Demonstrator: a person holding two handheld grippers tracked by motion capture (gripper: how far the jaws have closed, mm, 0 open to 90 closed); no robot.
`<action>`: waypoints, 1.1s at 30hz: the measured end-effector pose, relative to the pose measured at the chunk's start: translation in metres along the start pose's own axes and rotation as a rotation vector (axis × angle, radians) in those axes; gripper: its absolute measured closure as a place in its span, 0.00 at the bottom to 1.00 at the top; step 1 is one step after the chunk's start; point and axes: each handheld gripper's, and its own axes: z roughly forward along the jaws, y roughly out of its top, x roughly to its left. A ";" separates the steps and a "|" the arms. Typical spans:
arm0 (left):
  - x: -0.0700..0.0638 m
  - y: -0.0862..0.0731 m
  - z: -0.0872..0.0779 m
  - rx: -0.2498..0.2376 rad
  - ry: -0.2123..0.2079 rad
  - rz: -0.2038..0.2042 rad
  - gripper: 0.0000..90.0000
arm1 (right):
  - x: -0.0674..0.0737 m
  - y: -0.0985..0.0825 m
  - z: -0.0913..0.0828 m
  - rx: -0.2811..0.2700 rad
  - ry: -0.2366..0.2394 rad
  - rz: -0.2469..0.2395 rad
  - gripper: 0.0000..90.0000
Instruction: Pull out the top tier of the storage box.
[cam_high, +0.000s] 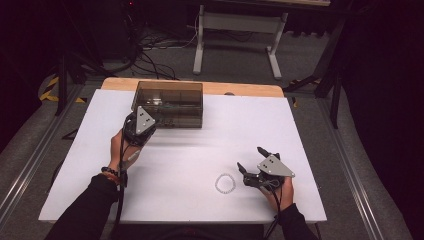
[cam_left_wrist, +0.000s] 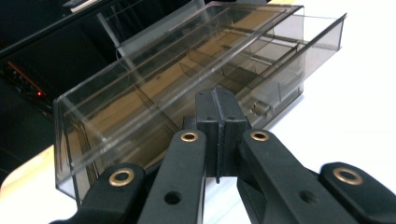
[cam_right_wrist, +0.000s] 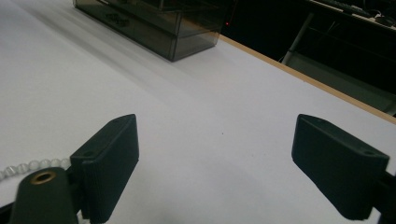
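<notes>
A smoky see-through box (cam_high: 170, 102) with compartments stands at the back of the white table. My left gripper (cam_high: 148, 126) is at its front left corner, shut. In the left gripper view the box (cam_left_wrist: 163, 79) lies close ahead, one drawer-like tray jutting out on the right, and my left gripper (cam_left_wrist: 220, 100) has its pads pressed together with nothing visible between them. My right gripper (cam_high: 250, 158) rests open near the front right of the table. A ring of pale beads (cam_high: 225, 183) lies just left of it. The right gripper view has the beads (cam_right_wrist: 28, 167) beside the left pad.
The white table top (cam_high: 200, 145) has a wooden strip (cam_high: 240, 89) along its back edge. Beyond it stand a white table frame (cam_high: 235, 30) and cables on the floor. In the right gripper view the box (cam_right_wrist: 154, 23) is far ahead.
</notes>
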 end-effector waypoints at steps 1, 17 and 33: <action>0.001 0.001 0.000 0.003 -0.002 -0.003 1.00 | 0.000 -0.001 0.000 0.000 0.001 -0.003 0.17; 0.021 0.005 0.018 0.119 -0.001 -0.018 1.00 | 0.003 -0.001 -0.001 0.013 0.001 -0.032 0.17; 0.032 0.000 0.030 0.183 -0.024 -0.050 1.00 | 0.003 -0.001 0.000 0.020 0.004 -0.033 0.17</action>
